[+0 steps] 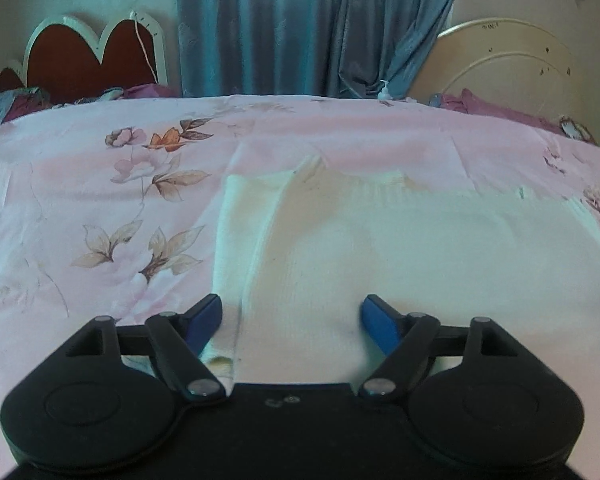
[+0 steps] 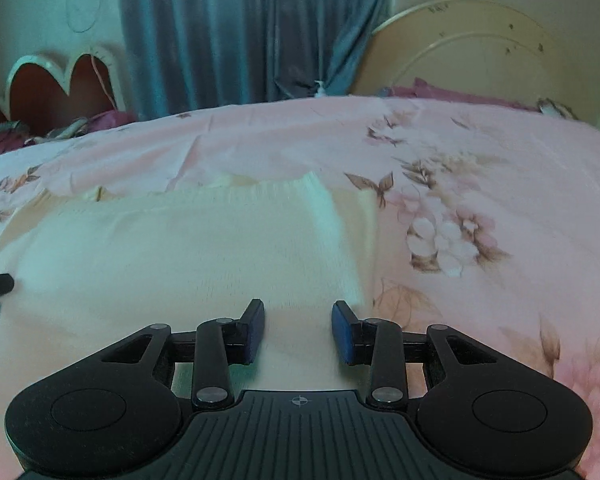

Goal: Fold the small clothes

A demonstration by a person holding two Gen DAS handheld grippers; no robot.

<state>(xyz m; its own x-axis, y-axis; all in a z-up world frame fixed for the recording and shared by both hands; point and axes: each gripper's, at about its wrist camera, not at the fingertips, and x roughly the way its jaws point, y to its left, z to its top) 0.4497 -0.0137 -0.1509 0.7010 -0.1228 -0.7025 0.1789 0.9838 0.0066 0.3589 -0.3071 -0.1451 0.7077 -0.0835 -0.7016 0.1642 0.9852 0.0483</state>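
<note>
A cream knitted garment (image 1: 400, 256) lies flat on the pink floral bedsheet (image 1: 100, 200), one sleeve (image 1: 244, 232) folded in along its left side. My left gripper (image 1: 294, 314) hovers over the garment's near left part, open wide, with flat cloth showing in the gap between its blue pads. In the right wrist view the same garment (image 2: 180, 248) fills the left and middle. My right gripper (image 2: 298, 312) is over its near right edge with a narrower gap, open, and only flat fabric shows between the fingers. Nothing is lifted.
Blue curtains (image 1: 300, 28) hang behind the bed. A heart-shaped headboard (image 1: 92, 56) stands at the back left and a round cream board (image 2: 472, 52) at the back right. Purple bedding (image 1: 496, 110) is bunched along the far edge. The sheet (image 2: 500, 200) extends right of the garment.
</note>
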